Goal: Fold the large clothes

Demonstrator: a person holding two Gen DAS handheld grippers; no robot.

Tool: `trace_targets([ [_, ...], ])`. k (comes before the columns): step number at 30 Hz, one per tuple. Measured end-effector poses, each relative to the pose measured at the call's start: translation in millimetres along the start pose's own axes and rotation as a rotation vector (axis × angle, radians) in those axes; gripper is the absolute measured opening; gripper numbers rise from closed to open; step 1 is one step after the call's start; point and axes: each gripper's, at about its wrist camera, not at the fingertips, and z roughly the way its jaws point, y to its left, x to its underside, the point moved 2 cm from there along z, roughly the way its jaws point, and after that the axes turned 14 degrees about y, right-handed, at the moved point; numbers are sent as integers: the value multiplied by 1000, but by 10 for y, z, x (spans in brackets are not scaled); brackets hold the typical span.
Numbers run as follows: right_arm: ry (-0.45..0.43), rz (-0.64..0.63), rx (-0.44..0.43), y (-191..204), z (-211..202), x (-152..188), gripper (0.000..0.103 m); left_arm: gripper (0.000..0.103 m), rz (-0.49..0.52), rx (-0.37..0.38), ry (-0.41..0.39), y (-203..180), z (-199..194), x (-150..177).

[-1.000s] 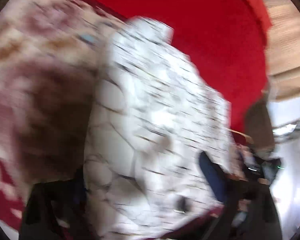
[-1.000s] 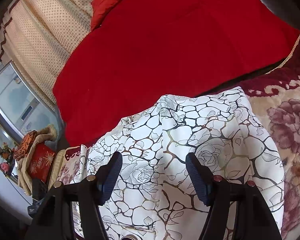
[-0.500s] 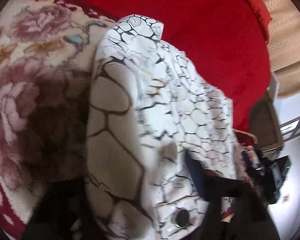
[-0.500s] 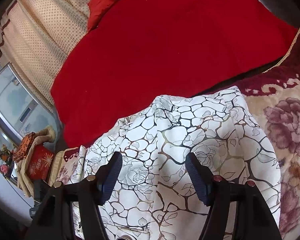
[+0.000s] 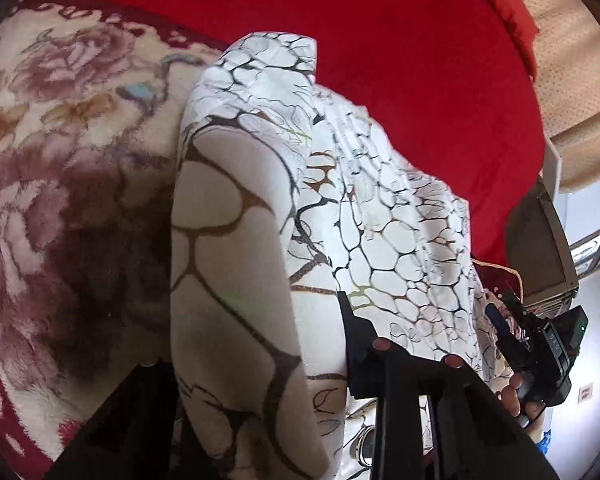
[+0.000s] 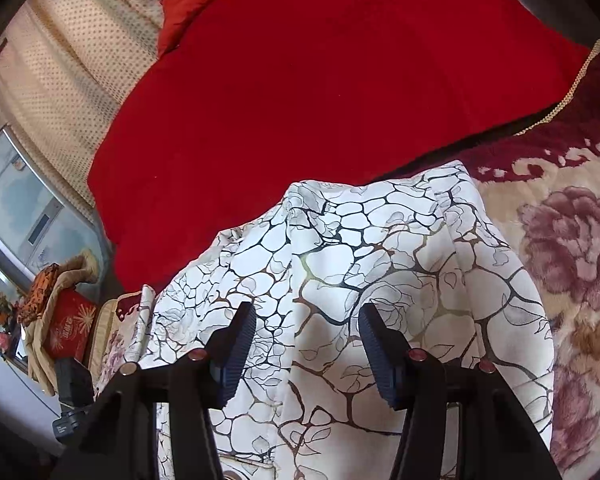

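Note:
A white garment (image 5: 380,220) with a dark crackle and rose print lies bunched on the bed. My left gripper (image 5: 256,340) is closing on a thick raised fold of it. The fold fills the gap, the right finger (image 5: 356,340) presses its side, and the cloth hides the left finger. In the right wrist view the same garment (image 6: 340,248) spreads under my right gripper (image 6: 306,320). Those jaws are closing but still stand apart, with cloth between them and neither pad pressing it. The right gripper (image 5: 540,340) also shows at the garment's far end, held by a hand.
A plain red blanket (image 6: 320,80) covers the bed beyond the garment. A plush floral blanket (image 5: 60,200) lies beside it and under it. Dotted cream curtains (image 6: 60,80) hang behind. A red box (image 6: 68,328) and draped cloth sit off the bed's edge.
The left jaws have narrowed onto the raised fold, which now stands bunched between them. The right jaws have drawn closer together over the cloth. The right hand has kept its place.

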Motion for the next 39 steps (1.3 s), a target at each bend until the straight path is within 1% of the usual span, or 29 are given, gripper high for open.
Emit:
trace_targets([
  [1,1,3,-1,-7,-1,-1,57,36,21,-4,-1,-37,12,-7],
  [2,0,4,0,-11,-4,-2,57,46,19,-1,5,-47,27,-17],
  [3,1,5,4,-18,-3,-7,57,71,10,28,16,-39,68,-21],
  [4,6,7,11,-28,4,-10,57,74,2,56,16,-33,102,-16],
  [5,12,11,17,-36,15,-9,57,70,-1,40,-6,-38,105,-13],
  [7,47,22,39,-79,77,-15,57,31,-4,-19,-25,-39,84,-3],
  [8,75,28,54,-110,127,-15,56,31,-4,-28,-33,-20,44,6],
  [10,146,41,79,-182,258,-7,55,25,-18,4,-60,-45,-17,11],
  [11,176,36,90,-210,318,-4,52,24,-6,-4,-78,-86,-76,45],
  [12,180,30,94,-225,328,-5,51,23,10,-15,-93,-170,-120,59],
  [13,179,30,81,-233,301,-12,51,22,30,-23,-103,-209,-213,64],
  [17,156,65,-2,-339,127,-53,51,20,137,-67,-144,-755,-454,143],
  [18,142,74,-11,-384,71,-70,51,20,174,-104,-139,-966,-501,161],
  [21,108,94,-40,-509,-78,-112,51,19,263,-200,-121,-1433,-625,252],
  [22,99,103,-56,-554,-134,-123,51,19,293,-229,-111,-1615,-602,276],
  [24,83,124,-96,-651,-241,-157,52,17,358,-286,-78,-2039,-478,339],
  [26,68,148,-132,-729,-329,-190,52,14,402,-320,-44,-2351,-305,386],
  [28,45,177,-172,-820,-440,-219,52,9,473,-380,3,-2705,42,465],
  [29,34,192,-194,-876,-489,-236,52,5,503,-393,31,-2812,214,504],
  [30,23,212,-216,-945,-540,-251,52,4,528,-393,101,-2907,477,548],
  [31,18,230,-233,-1005,-568,-260,53,4,535,-414,150,-2916,667,595],
  [33,17,290,-267,-1170,-582,-299,53,4,546,-487,208,-2888,1097,653],
  [34,19,314,-281,-1242,-585,-310,53,6,535,-504,244,-2825,1247,676],
  [35,25,344,-302,-1326,-574,-320,53,8,526,-506,270,-2772,1304,704],
  [36,34,368,-321,-1383,-563,-326,55,15,544,-494,267,-2754,1261,759],
  [37,44,389,-337,-1423,-532,-336,55,26,572,-471,258,-2773,1180,792],
  [38,55,407,-364,-1448,-511,-340,55,35,606,-433,255,-2815,1052,832],
  [39,61,408,-378,-1440,-496,-338,55,55,625,-396,254,-2853,936,852],
])
